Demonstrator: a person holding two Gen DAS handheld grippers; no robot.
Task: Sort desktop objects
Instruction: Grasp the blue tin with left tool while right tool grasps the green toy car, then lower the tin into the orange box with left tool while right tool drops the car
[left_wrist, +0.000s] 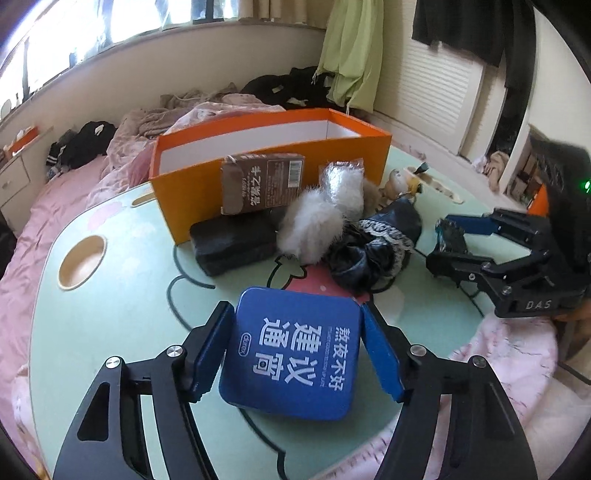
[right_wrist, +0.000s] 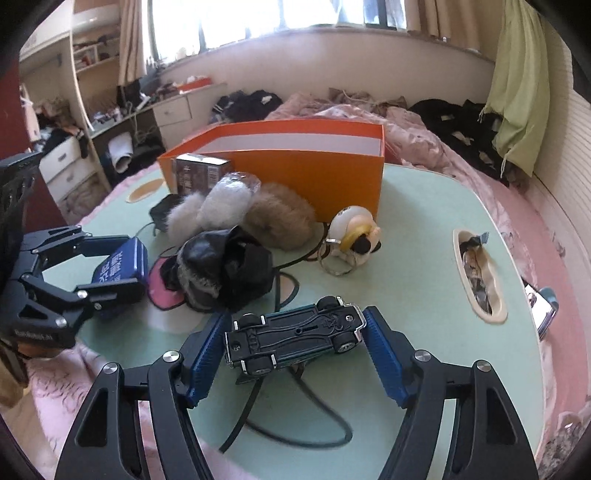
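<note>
My left gripper (left_wrist: 295, 354) is shut on a blue tin (left_wrist: 291, 354) with white Chinese lettering, held just above the green table (left_wrist: 122, 314); it also shows in the right wrist view (right_wrist: 118, 275). My right gripper (right_wrist: 295, 347) is shut on a toy car (right_wrist: 295, 338), gripped end to end with its black underside facing the camera. In the left wrist view the right gripper (left_wrist: 448, 240) holds the car (left_wrist: 448, 236) at the right. An open orange box (left_wrist: 273, 155) stands at the back of the table (right_wrist: 424, 258).
In front of the box lie a brown carton (left_wrist: 262, 184), a black block (left_wrist: 232, 243), white and tan fur pom-poms (left_wrist: 310, 229), black lace fabric (left_wrist: 373, 251), and a small figurine keychain (right_wrist: 354, 236). A black cable (right_wrist: 295, 406) loops over the table. Bed and clothes surround the table.
</note>
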